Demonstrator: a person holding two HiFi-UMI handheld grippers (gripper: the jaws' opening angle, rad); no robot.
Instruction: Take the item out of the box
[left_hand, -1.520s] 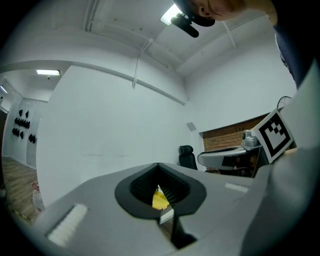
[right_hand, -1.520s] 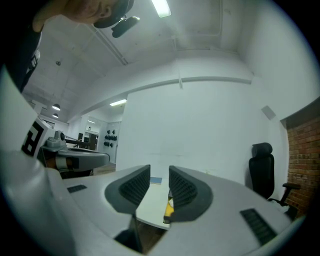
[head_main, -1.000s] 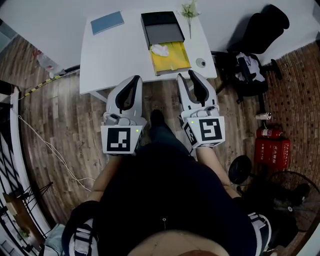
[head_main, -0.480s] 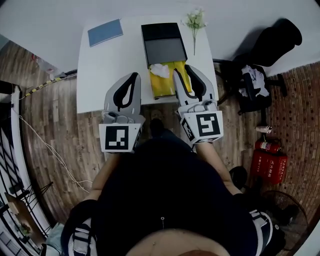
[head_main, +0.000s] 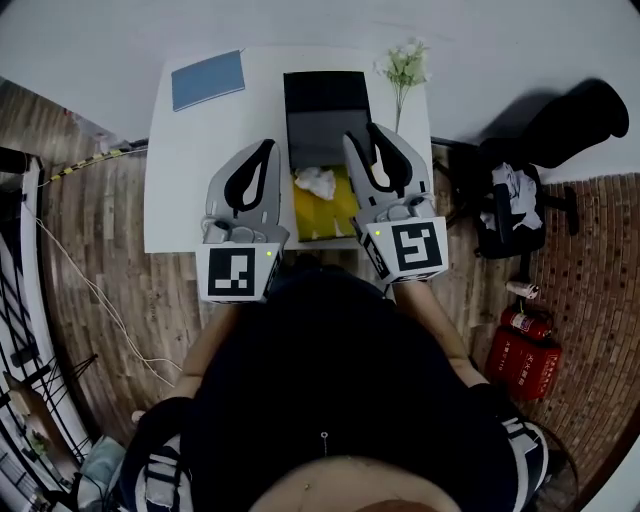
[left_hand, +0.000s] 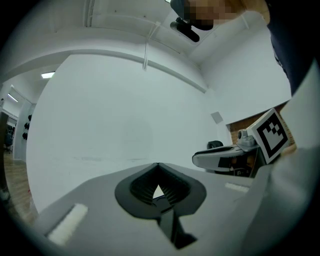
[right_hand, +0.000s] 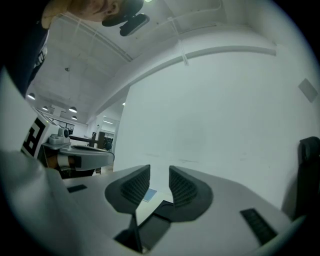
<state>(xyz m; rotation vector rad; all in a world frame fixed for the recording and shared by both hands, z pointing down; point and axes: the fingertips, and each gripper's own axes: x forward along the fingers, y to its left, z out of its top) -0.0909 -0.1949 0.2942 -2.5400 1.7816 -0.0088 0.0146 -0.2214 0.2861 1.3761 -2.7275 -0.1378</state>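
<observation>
On the white table (head_main: 190, 180) stands an open box: a yellow tray (head_main: 325, 208) and, behind it, a black lid (head_main: 325, 105) with a grey inside. A crumpled white item (head_main: 317, 182) lies at the far end of the yellow tray. My left gripper (head_main: 264, 150) hovers just left of the tray; its jaws meet at the tip (left_hand: 157, 166) with nothing in them. My right gripper (head_main: 362, 134) reaches over the tray's right side, jaws (right_hand: 159, 182) apart and empty. Both gripper views look at a white wall.
A blue book (head_main: 208, 79) lies at the table's far left corner, and white flowers (head_main: 405, 63) at its far right. A chair with dark clothing (head_main: 560, 125) and red fire extinguishers (head_main: 520, 350) stand to the right. A cable (head_main: 90, 300) runs over the wooden floor at the left.
The person has stepped up to the table. Both grippers have gone from over the floor to over the table's near part, either side of the yellow tray. Their jaws look unchanged.
</observation>
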